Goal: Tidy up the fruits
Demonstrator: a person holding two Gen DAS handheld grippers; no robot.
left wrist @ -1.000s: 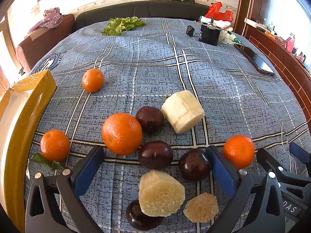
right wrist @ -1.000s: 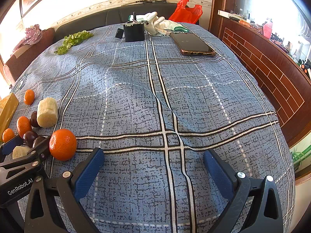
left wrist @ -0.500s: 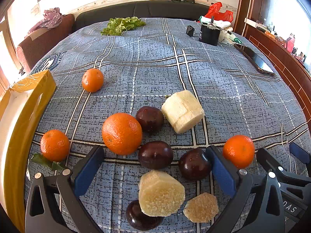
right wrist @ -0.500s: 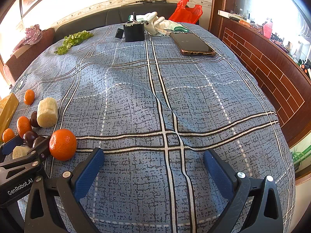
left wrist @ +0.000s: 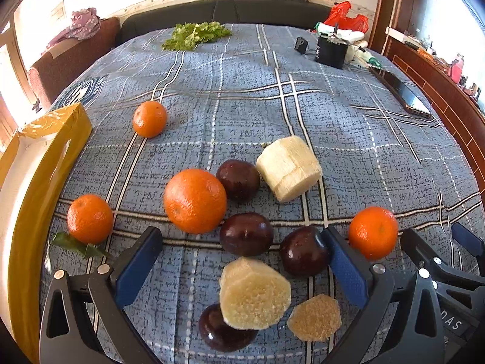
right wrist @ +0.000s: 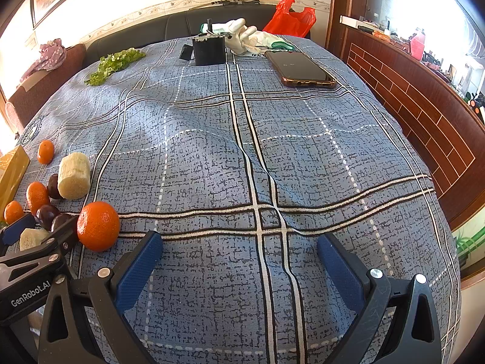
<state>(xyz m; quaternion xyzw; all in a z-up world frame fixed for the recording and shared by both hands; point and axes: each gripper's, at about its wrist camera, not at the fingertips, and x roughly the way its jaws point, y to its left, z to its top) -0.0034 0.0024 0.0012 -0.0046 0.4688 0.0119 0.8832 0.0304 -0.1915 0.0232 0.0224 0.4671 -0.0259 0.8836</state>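
In the left wrist view the left hand-held gripper (left wrist: 241, 268) stands wide apart at the bottom of the frame, holding nothing, its blue pads either side of a cluster of fruit on the blue plaid tablecloth (left wrist: 348, 127) that covers the worktop; between the pads lie a pale yellow cut chunk of fibrous fruit (left wrist: 254, 294), a smaller brownish chunk (left wrist: 314, 317) just to its right, and a dark purple round plum (left wrist: 225, 332) partly hidden beneath the larger chunk; above these sit two more dark plums (left wrist: 246, 234) (left wrist: 303, 250), the right one touching the right pad; a large orange (left wrist: 195, 200) lies centre-left, touching a fourth plum (left wrist: 238, 180), with a pale peeled cylinder of fruit (left wrist: 289, 168) to the upper right of that plum; a small mandarin with a green leaf (left wrist: 89, 218) sits at the left, another mandarin (left wrist: 149, 119) further up, and a third orange fruit (left wrist: 372, 232) at the right, outside the pads; a yellow cardboard box (left wrist: 45, 163) runs along the left edge.

In the right wrist view the right hand-held gripper (right wrist: 241, 268) is likewise spread wide and holds nothing, over bare cloth at the bottom of the frame; the fruit cluster lies at the left edge; a dark smartphone (right wrist: 300, 68) rests at the upper right, a black box (right wrist: 209, 51) and green lettuce leaves (right wrist: 113, 63) toward the top.
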